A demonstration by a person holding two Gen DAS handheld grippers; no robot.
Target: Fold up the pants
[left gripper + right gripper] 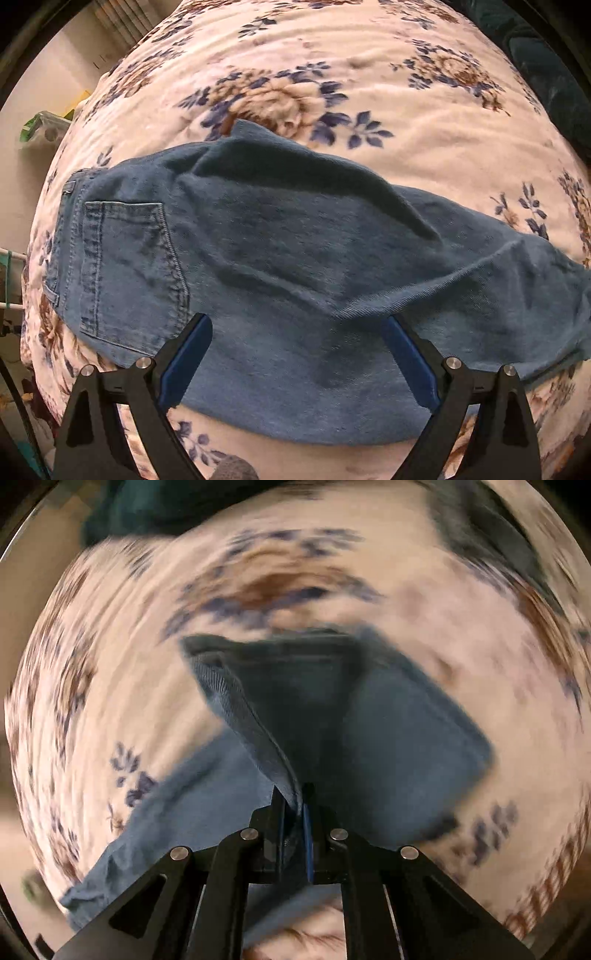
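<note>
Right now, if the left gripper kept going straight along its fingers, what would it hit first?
Most likely the jeans: the open left gripper points at their seat and thigh area, right of the back pocket, over the floral blanket. Depth is unclear.

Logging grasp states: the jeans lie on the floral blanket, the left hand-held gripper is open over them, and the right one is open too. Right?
Not quite. The right hand-held gripper is shut on the jeans, as the right wrist view shows. The left hand-held gripper is open above them on the floral blanket.
</note>
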